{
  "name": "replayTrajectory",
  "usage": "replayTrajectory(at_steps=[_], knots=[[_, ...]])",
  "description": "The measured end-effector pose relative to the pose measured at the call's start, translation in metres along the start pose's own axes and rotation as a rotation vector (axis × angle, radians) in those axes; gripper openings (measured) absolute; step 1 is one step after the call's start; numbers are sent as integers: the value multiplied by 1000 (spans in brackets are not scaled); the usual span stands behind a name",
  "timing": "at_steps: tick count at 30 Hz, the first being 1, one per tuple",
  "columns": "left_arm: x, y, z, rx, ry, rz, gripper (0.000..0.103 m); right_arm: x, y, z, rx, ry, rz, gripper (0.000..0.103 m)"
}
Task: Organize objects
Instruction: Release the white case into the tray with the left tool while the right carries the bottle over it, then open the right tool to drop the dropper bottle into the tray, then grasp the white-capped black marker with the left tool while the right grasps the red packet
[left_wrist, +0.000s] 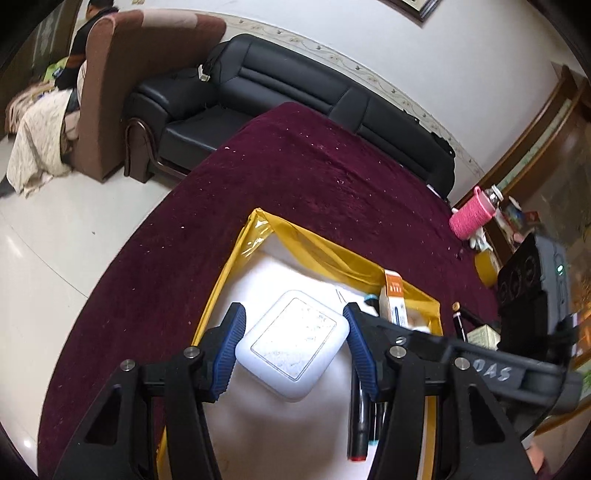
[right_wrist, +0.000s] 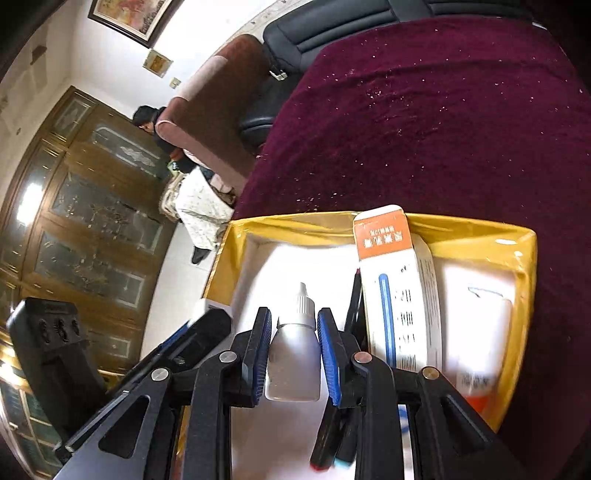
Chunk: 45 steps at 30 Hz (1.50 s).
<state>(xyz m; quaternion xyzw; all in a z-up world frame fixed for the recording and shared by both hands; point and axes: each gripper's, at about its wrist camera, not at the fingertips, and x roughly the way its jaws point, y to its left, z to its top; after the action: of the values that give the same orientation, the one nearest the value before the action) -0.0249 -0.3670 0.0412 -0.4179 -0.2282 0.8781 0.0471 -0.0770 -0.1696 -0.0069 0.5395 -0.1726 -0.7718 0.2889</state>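
A yellow-walled box (left_wrist: 236, 258) with a white floor sits on a maroon cloth. My left gripper (left_wrist: 293, 339) is closed on a flat white rounded-square case (left_wrist: 293, 343) and holds it over the box floor. My right gripper (right_wrist: 293, 343) is shut on a small white dropper bottle (right_wrist: 295, 354), inside the same box (right_wrist: 524, 266). An orange-and-white carton (right_wrist: 399, 295) stands just right of the bottle; it also shows in the left wrist view (left_wrist: 393, 299). Dark marker pens (left_wrist: 360, 424) lie in the box under the right gripper (right_wrist: 332, 443).
The maroon cloth (left_wrist: 295, 177) covers the table around the box. A black sofa (left_wrist: 288, 85) and a brown armchair (left_wrist: 122, 88) stand beyond it. A pink cup (left_wrist: 472, 214), a pen (left_wrist: 460, 321) and small items lie at the right edge.
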Motion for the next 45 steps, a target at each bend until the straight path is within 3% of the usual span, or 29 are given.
replayTrajectory(at_steps=[11,18,20,29,39,45], knots=[[7,2,8,-26,-11,-34,56,5,3,0,-46,3,-69,30],[-16,-3,6,-32,-63,5,73,-9,2,-1,-42,-26,-72,33],[-26,-4,5,-35,-74,5,78,-16,3,-4,-42,-38,-63,41],[-70,-28,-13,-57,-98,-38,87,-90,-9,-24,-49,-174,-26,68],[-92,-89,-44,-23,-95,-133,92,-180,-48,-69,-102,-338,-107,80],[-78,-144,-74,89,-29,-173,93,-243,-93,-99,-97,-434,-178,82]])
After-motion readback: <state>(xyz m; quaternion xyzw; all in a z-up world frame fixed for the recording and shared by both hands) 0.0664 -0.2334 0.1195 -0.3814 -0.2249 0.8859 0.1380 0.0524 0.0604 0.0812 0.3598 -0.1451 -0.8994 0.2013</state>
